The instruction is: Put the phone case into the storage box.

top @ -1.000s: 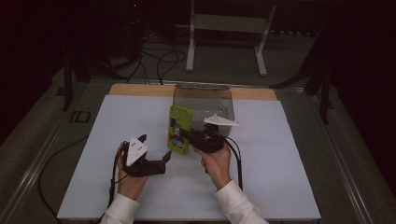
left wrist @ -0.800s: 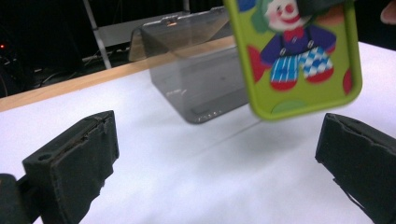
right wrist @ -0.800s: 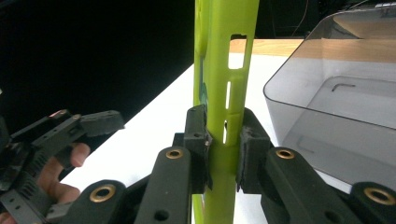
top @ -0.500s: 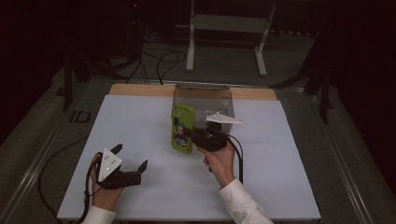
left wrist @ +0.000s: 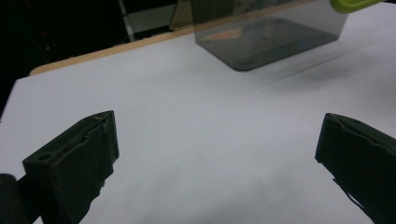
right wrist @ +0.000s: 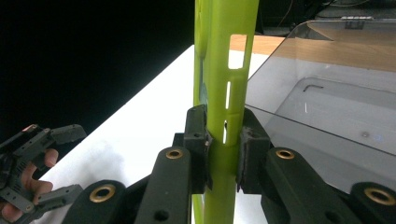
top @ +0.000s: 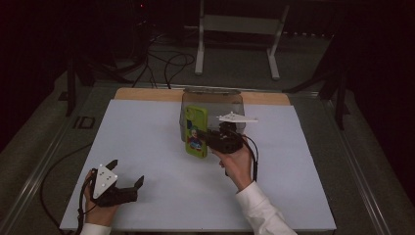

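My right gripper [right wrist: 223, 154] has its matte black fingers [right wrist: 196, 140] pressed flat against both faces of a lime-green phone case [right wrist: 224, 70], a thin, smooth slab with narrow slots cut along its edge; from the high view the case [top: 196, 131] stands upright above the counter [top: 147, 147], its printed back showing a small colourful picture, and it juts out to the left of the fingers. Just beyond the fingers sits a smoky, translucent plastic box [top: 213, 105] with rounded corners and a flat glossy base; in the right gripper view its clear wall [right wrist: 327, 93] lies right beside the case, though I cannot tell whether they touch. My left gripper [top: 125, 188] rests low at the near left corner of the counter, well apart from the case, with a grey three-cornered plate [top: 104, 179] on top. Its blocky, slightly chipped black fingers [left wrist: 74, 163] are spread wide with bare white matte surface between them and nothing gripped. The counter's far edge shows a pale wooden strip [top: 147, 94].
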